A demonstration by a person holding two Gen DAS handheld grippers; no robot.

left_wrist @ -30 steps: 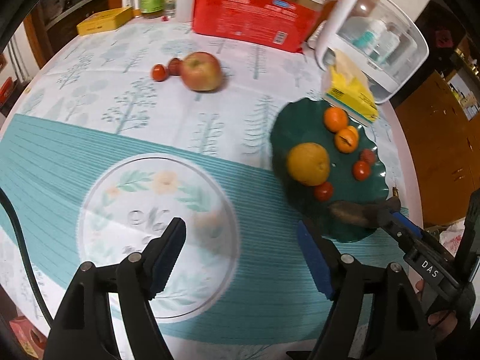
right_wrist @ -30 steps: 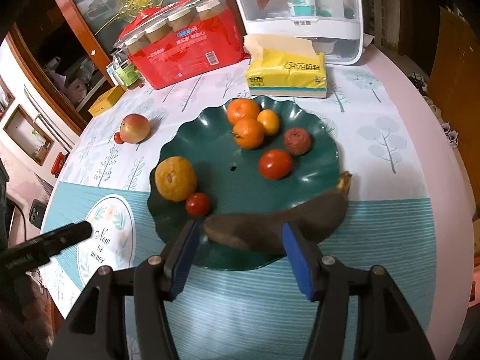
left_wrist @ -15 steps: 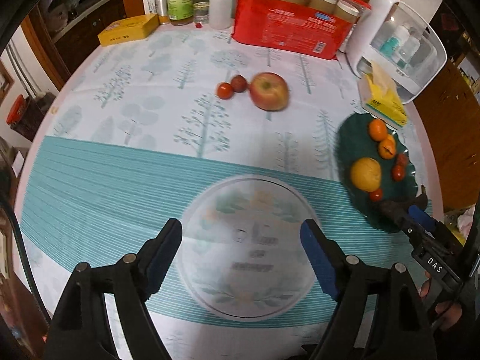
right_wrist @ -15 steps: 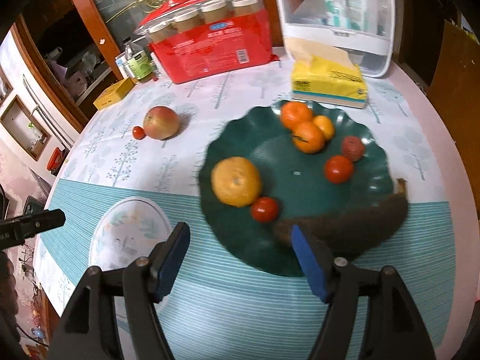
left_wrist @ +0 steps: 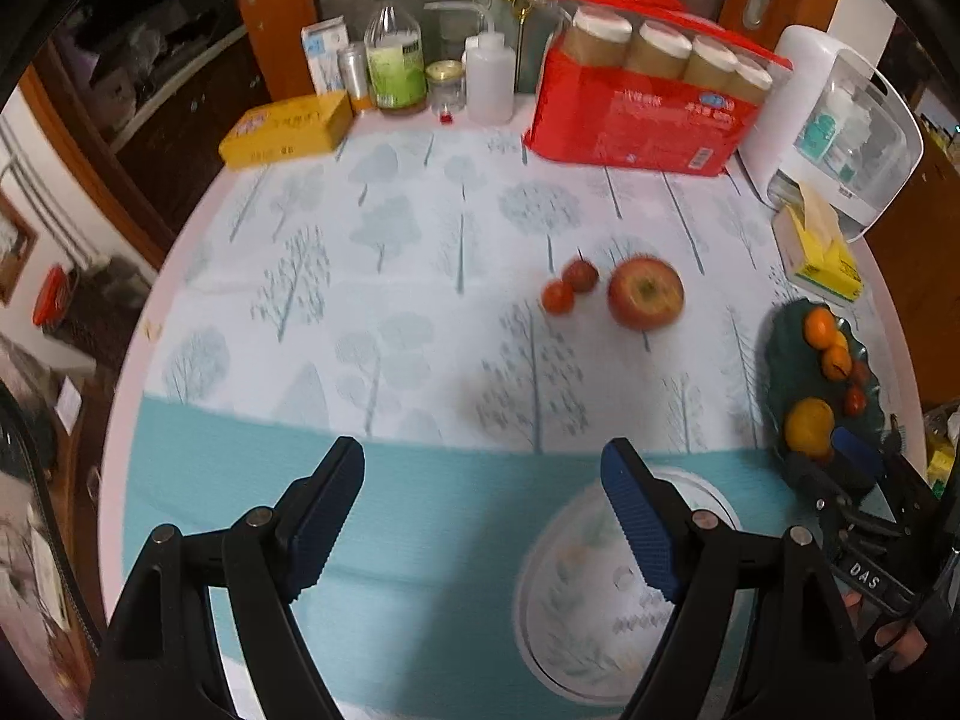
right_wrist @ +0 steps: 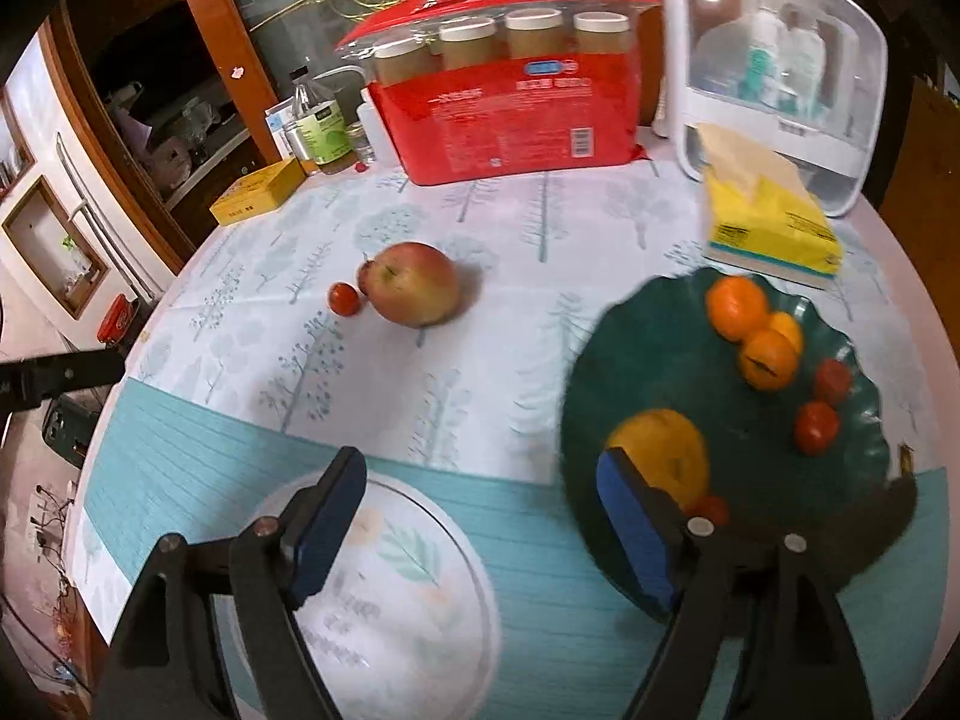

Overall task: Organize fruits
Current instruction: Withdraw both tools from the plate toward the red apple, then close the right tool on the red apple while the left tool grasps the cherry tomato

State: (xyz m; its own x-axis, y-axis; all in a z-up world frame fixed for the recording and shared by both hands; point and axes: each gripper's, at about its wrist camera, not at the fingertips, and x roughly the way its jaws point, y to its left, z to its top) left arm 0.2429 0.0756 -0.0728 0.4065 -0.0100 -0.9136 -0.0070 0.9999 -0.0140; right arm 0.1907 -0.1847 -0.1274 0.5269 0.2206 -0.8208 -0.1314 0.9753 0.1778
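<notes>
Left wrist view: the left gripper [left_wrist: 483, 501] hangs over a round table covered by a tree-print and teal striped cloth [left_wrist: 420, 300], its two blue-padded fingers spread wide with only the cloth between them. Taking the apple [left_wrist: 646, 293] as the landmark, it lies on the white part of the cloth beyond the fingertips, above the right pad, untouched. Two small red fruits [left_wrist: 569, 287] sit just left of the apple, touching each other. A green scalloped plate [left_wrist: 780, 360] lies well to the right of the apple at the table edge, holding oranges, a large yellow citrus and small red fruits. The right gripper [left_wrist: 852, 468] shows just below that plate; its body bears the letters "DAS". Behind the apple stand a red pack of jars [left_wrist: 636, 126], bottles and a yellow box [left_wrist: 287, 129]; their print is too blurred to read. Right wrist view: the right gripper [right_wrist: 480, 525] has its jaws opening, with nothing between them but the cloth's round printed medallion [right_wrist: 414, 576]. The apple [right_wrist: 411, 283] lies ahead of the pads, nearer the left one, well apart. The plate [right_wrist: 600, 372] is to the right of the apple, partly behind the right finger, with a dark banana [right_wrist: 888, 516] on its near rim. A yellow tissue box [right_wrist: 771, 222] stands beyond the plate, its lettering unreadable.
</notes>
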